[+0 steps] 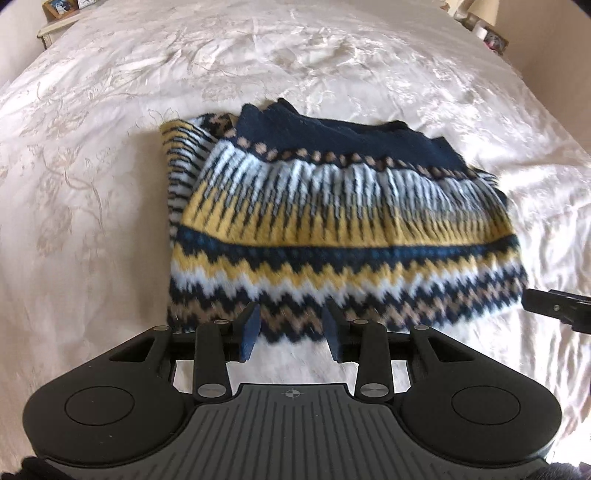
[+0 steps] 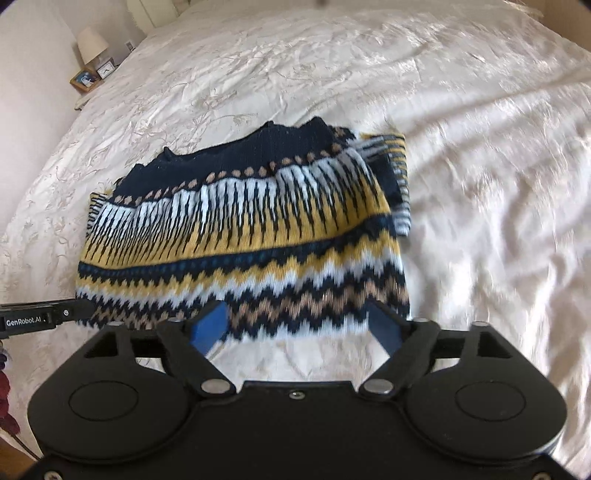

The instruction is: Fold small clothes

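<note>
A knitted sweater (image 1: pixel 332 229) (image 2: pixel 251 236) in navy, yellow, white and tan zigzag bands lies folded into a wide rectangle on the bed, its navy ribbed hem at the far side. My left gripper (image 1: pixel 291 328) hovers over the sweater's near edge toward its left end, blue pads apart, nothing between them. My right gripper (image 2: pixel 297 325) hangs above the near edge toward the right end, jaws wide open and empty. Each gripper's black tip shows in the other view: the right gripper (image 1: pixel 554 310) and the left gripper (image 2: pixel 44 314).
The cream embroidered bedspread (image 1: pixel 110 184) (image 2: pixel 480 184) spreads all around the sweater. A bedside table with a lamp (image 2: pixel 92 44), clock and framed picture stands at the far left of the right wrist view. Small items (image 1: pixel 487 33) sit at the far right.
</note>
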The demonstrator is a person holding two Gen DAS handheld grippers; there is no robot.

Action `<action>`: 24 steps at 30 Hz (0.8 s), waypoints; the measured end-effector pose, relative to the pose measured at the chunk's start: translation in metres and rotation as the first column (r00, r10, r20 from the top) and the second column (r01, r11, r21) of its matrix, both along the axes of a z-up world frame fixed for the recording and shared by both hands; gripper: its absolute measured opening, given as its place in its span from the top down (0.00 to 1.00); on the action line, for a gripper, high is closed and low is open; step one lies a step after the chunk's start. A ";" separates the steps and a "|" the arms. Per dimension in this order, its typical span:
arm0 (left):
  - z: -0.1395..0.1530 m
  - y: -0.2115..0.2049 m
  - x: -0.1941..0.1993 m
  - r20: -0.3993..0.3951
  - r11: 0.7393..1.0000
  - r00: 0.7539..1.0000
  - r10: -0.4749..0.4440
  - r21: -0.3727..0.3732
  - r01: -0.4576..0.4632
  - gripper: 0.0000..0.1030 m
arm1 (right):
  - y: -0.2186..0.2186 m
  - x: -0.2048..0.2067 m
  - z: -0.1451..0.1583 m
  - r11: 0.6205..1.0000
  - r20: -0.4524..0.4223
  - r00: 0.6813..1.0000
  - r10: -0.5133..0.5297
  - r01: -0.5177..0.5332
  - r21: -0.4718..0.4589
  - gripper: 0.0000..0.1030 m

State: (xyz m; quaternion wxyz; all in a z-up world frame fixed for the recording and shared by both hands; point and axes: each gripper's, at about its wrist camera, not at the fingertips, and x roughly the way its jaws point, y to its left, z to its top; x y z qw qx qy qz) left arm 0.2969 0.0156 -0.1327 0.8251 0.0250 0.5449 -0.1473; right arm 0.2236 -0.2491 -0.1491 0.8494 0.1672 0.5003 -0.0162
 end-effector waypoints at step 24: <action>0.009 -0.046 0.018 0.042 0.997 0.996 0.077 0.028 -0.078 0.62 | -0.058 0.026 -0.009 0.993 0.018 1.000 0.004 -0.006 0.117 0.01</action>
